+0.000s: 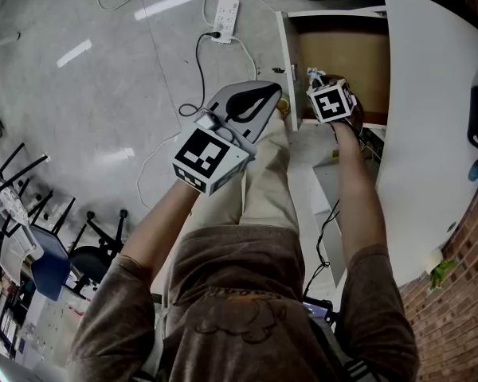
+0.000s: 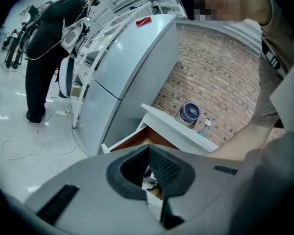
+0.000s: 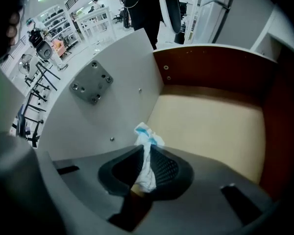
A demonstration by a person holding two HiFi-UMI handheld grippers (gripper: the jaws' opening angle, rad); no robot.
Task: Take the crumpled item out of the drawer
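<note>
The crumpled item (image 3: 146, 131), a white scrap with blue marks, is pinched between my right gripper's (image 3: 147, 153) pads and sticks up past their tips. That gripper points straight down into the open drawer (image 3: 210, 126), above its pale floor and close to the white front panel (image 3: 103, 106). In the head view the right gripper (image 1: 323, 82) shows under its marker cube at the drawer's (image 1: 291, 62) left side, with a bit of the item (image 1: 313, 75) peeking out. My left gripper (image 1: 275, 94) hangs outside the drawer, jaws together and empty; the left gripper (image 2: 148, 148) aims toward the drawer (image 2: 137, 140).
A white desk top (image 1: 430, 118) overhangs the drawer on the right, with a small fan (image 2: 189, 112) against a brick wall. A power strip (image 1: 225, 14) and cables lie on the floor. Chairs (image 1: 32, 237) stand at left. A person (image 2: 44, 48) stands by a refrigerator (image 2: 127, 77).
</note>
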